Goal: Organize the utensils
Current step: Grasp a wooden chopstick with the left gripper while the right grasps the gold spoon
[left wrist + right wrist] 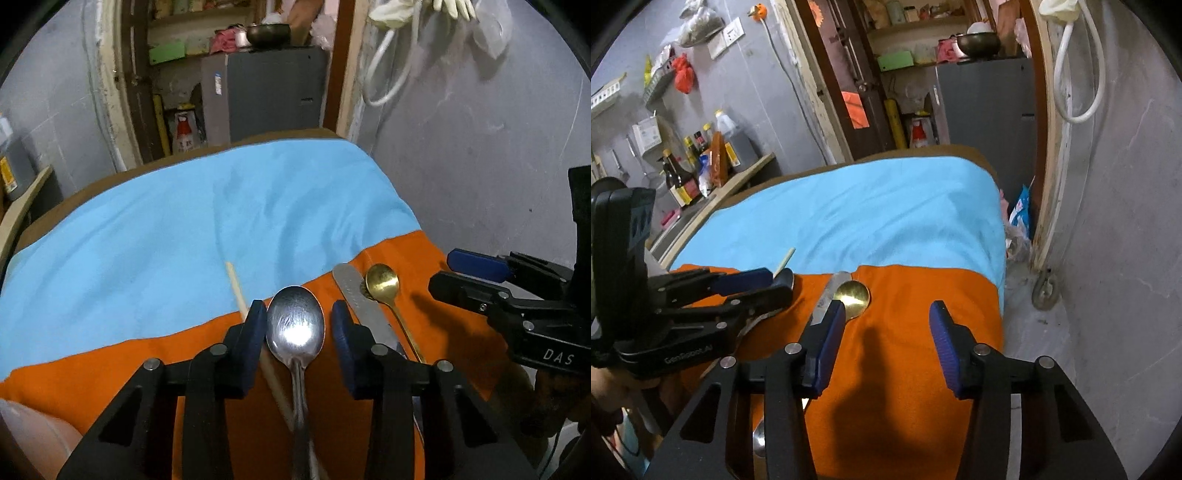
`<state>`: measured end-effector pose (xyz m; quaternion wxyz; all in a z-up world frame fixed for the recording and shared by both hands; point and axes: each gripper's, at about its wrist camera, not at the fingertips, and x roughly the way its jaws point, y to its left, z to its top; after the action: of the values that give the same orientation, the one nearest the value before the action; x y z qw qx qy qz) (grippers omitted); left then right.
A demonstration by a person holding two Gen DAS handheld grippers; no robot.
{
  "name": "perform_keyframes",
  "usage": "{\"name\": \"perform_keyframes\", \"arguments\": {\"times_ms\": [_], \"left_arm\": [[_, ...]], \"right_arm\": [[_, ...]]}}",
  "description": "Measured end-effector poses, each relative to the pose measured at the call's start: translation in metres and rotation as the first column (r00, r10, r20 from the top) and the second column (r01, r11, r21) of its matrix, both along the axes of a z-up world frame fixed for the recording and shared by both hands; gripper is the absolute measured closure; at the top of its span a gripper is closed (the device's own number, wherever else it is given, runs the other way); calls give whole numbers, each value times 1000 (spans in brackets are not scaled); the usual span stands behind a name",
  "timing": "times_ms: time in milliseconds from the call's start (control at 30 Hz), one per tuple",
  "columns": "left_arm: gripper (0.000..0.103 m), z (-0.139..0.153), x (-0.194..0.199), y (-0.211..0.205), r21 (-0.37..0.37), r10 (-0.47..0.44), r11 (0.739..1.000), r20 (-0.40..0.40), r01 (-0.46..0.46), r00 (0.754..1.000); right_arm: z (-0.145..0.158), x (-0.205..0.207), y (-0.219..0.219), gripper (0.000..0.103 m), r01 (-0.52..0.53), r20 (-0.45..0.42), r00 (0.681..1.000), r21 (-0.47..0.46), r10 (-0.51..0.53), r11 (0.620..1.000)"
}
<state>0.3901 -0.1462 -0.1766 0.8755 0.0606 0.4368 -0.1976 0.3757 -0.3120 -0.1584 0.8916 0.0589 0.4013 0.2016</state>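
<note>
A steel spoon [295, 325] lies bowl-up on the orange cloth [129, 369], between the fingers of my open left gripper [298, 325], which do not touch it. A wooden chopstick [240, 291] lies just left of it, under the left finger. A table knife [364, 302] and a small gold spoon [382, 282] lie to the right. My right gripper [886, 343] is open and empty above the orange cloth [923, 288], right of the gold spoon [854, 295] and knife [827, 295]. The right gripper also shows in the left wrist view [465, 275]. The left gripper shows in the right wrist view [753, 284].
A blue cloth [184, 221] covers the far part of the table. A grey wall [1126, 258] stands close on the right. A counter with sauce bottles [687, 173] is at the left. A doorway with a grey cabinet [986, 99] is behind the table.
</note>
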Motion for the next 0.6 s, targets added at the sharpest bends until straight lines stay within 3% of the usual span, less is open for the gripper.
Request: {"name": "perform_keyframes", "arguments": {"times_ms": [200, 233, 267, 333, 500, 600], "left_arm": [[72, -8, 2, -9, 63, -30, 998, 2, 29, 1000], [73, -8, 1, -7, 58, -30, 998, 1, 30, 1000], [82, -10, 3, -7, 54, -25, 998, 2, 25, 1000], [95, -11, 5, 2, 30, -2, 1000, -6, 2, 1000], [98, -7, 4, 21, -38, 36, 999, -23, -37, 999], [101, -5, 2, 38, -116, 82, 989, -55, -88, 995]], "right_arm": [[-1, 3, -2, 58, 7, -18, 1000, 16, -7, 1000], [-2, 3, -2, 58, 6, -20, 1000, 18, -6, 1000], [-2, 3, -1, 58, 3, -23, 1000, 19, -2, 1000], [-2, 5, 1, 58, -7, -27, 1000, 15, 7, 1000], [-4, 8, 13, 59, -49, -38, 998, -4, 49, 999], [-5, 12, 21, 62, -73, -50, 996, -12, 72, 997]]}}
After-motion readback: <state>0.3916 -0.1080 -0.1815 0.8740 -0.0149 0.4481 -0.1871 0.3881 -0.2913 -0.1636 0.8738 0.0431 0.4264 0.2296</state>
